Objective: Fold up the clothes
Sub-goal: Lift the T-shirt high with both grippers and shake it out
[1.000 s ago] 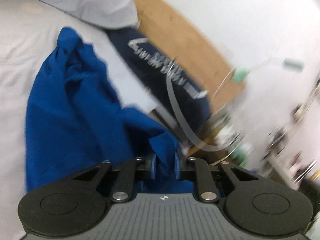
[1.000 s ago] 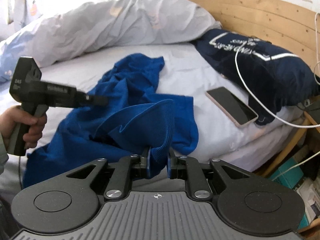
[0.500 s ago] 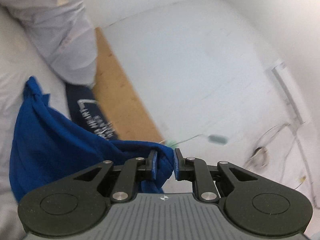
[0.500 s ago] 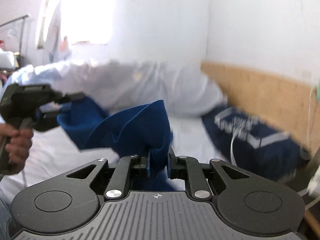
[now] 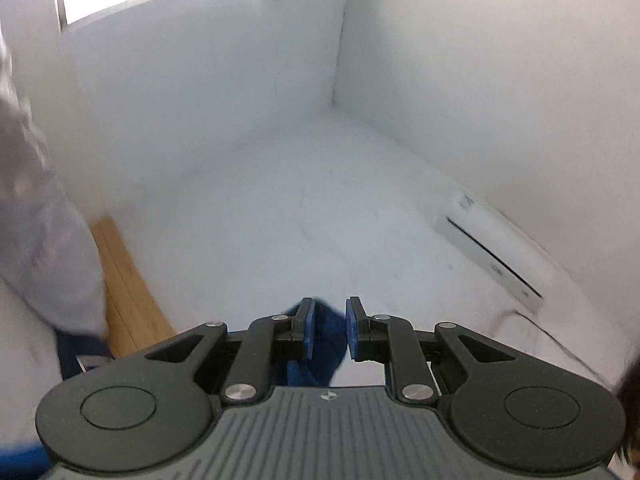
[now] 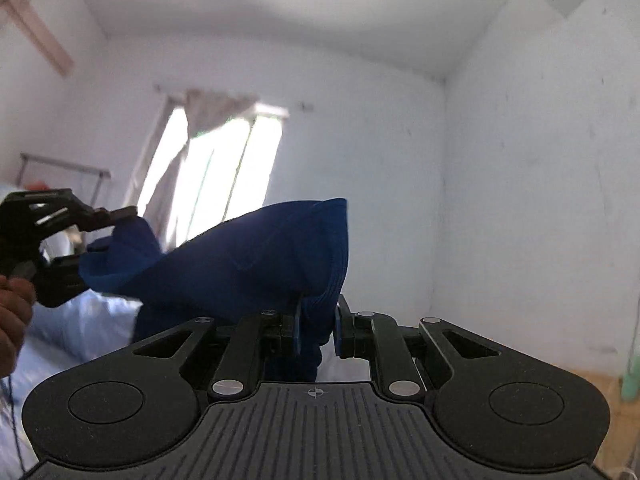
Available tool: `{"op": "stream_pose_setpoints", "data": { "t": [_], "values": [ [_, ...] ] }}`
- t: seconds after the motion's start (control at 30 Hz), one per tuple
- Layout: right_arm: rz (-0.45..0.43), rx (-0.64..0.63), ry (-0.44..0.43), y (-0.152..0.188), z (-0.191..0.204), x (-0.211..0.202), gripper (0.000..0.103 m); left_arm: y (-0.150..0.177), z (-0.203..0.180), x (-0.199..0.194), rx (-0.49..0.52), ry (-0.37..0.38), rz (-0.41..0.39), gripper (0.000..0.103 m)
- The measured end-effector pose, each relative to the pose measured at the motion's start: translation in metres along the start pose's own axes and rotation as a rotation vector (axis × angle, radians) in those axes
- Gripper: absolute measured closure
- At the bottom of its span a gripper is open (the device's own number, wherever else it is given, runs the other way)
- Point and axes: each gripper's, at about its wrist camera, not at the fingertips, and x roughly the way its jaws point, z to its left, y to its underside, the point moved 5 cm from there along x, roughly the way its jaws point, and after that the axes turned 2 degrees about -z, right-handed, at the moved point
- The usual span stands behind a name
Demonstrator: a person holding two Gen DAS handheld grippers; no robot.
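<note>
Bright window [image 6: 224, 168] glare, motion blur, fisheye

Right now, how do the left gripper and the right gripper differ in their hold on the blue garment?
The left gripper, its jaws closing, shows only a small bunch of the blue garment between them; the right gripper pinches a thick ribbed fold billowing above it. Both hold the same cloth.

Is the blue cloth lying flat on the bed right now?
No, the blue cloth hangs in the air, stretched between the right gripper and the left gripper.

No legible text, label, brand, number or sign appears in either wrist view; surfaces blurred.
</note>
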Motion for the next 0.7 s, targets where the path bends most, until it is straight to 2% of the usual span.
{"op": "stream_pose_setpoints", "data": {
  "t": [0.1, 0.13, 0.2, 0.23, 0.33, 0.47, 0.6, 0.63, 0.7],
  "values": [
    [-0.022, 0.024, -0.016, -0.012, -0.006, 0.009, 0.086, -0.016, -0.037, -0.012, 0.093, -0.027, -0.096, 0.091],
    [-0.025, 0.049, -0.040, -0.014, -0.008, 0.013, 0.086, -0.017, -0.046, -0.010, 0.142, -0.038, -0.073, 0.091],
    [-0.023, 0.121, -0.144, -0.012, -0.004, 0.024, 0.089, -0.015, -0.055, -0.008, 0.230, -0.088, -0.036, 0.090],
    [-0.009, 0.087, -0.161, -0.006, 0.007, 0.032, 0.091, -0.009, -0.050, -0.008, 0.254, -0.113, -0.006, 0.089],
    [0.036, -0.002, -0.221, 0.018, 0.037, 0.052, 0.093, 0.013, -0.015, -0.019, 0.254, -0.194, 0.081, 0.071],
    [0.165, 0.015, -0.283, 0.070, 0.045, 0.073, 0.093, 0.040, 0.039, -0.043, 0.226, -0.378, 0.150, 0.070],
    [0.198, 0.054, -0.317, 0.088, 0.046, 0.078, 0.093, 0.051, 0.076, -0.063, 0.177, -0.447, 0.193, 0.070],
    [0.194, 0.056, -0.330, 0.085, 0.047, 0.078, 0.093, 0.052, 0.084, -0.066, 0.176, -0.450, 0.204, 0.066],
    [0.173, 0.032, -0.371, 0.067, 0.060, 0.073, 0.093, 0.051, 0.096, -0.067, 0.160, -0.439, 0.216, 0.049]
  ]
}}
